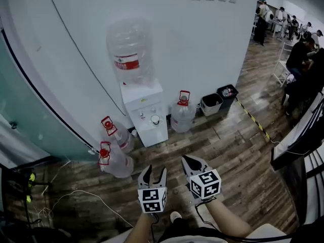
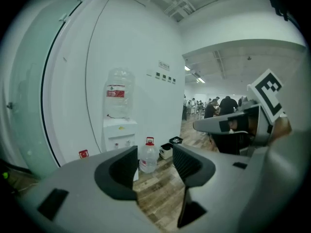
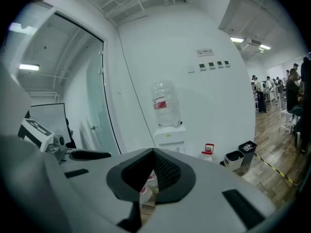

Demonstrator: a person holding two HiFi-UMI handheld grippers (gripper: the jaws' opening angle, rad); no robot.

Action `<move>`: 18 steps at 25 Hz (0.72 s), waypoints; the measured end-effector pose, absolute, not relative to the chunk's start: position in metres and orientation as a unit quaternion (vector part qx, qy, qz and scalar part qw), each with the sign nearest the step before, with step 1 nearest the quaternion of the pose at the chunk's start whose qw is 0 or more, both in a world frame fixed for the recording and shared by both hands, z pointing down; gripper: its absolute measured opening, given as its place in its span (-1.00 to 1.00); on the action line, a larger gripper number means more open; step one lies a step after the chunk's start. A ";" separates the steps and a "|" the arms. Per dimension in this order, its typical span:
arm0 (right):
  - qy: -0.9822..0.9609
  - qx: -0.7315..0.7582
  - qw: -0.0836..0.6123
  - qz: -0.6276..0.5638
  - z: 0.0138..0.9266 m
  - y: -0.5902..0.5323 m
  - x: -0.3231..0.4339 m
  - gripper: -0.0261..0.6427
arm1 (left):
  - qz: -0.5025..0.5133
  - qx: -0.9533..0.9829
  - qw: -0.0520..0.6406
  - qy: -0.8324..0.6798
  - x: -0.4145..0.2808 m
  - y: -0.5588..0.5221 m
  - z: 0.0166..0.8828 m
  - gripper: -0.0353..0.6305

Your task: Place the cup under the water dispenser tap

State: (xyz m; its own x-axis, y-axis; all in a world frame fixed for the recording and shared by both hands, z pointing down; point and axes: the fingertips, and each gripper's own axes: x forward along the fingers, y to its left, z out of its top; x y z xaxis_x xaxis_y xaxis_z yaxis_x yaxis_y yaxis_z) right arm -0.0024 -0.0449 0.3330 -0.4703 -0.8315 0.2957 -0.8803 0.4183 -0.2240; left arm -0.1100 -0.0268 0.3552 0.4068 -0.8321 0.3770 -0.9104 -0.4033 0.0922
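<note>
What may be the cup (image 1: pixel 155 119), a small white round shape too small to confirm, sits in the tap recess of the water dispenser (image 1: pixel 146 105) at the wall (image 1: pixel 202 44). It lies straight ahead of the left hand-held gripper (image 1: pixel 154 170), part-open and empty; the right hand-held gripper (image 1: pixel 186 159), closed on nothing, is offset rightward.

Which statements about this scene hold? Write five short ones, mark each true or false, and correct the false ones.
1. A large bottle stands upside down on the water dispenser. True.
2. The left tongs are clamped on something. False: they are open, with nothing between them.
3. The right tongs are wide open. False: their tips meet.
4. In the head view, a pale bin and a black bin stand right of the dispenser. True.
5. Two red-capped bottles sit left of the dispenser. True.
</note>
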 end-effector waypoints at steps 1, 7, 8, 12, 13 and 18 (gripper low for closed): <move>-0.840 0.509 0.064 0.177 0.326 -0.033 0.001 -0.86 | 0.137 0.827 0.140 -0.526 -0.105 -0.014 0.348 -0.12; -0.848 0.498 0.050 0.175 0.295 0.041 0.031 -0.86 | 0.128 0.822 0.118 -0.542 -0.081 0.064 0.313 -0.44; -0.850 0.495 0.049 0.171 0.289 0.053 0.037 -0.86 | 0.125 0.820 0.114 -0.547 -0.078 0.076 0.307 -0.49; -0.859 0.486 0.044 0.158 0.272 0.101 0.056 -0.86 | 0.121 0.814 0.098 -0.559 -0.066 0.117 0.285 -0.62; -0.861 0.483 0.042 0.156 0.270 0.113 0.058 -0.86 | 0.119 0.814 0.096 -0.561 -0.064 0.127 0.282 -0.64; -0.866 0.475 0.039 0.149 0.266 0.163 0.069 -0.86 | 0.114 0.810 0.093 -0.568 -0.051 0.173 0.272 -0.75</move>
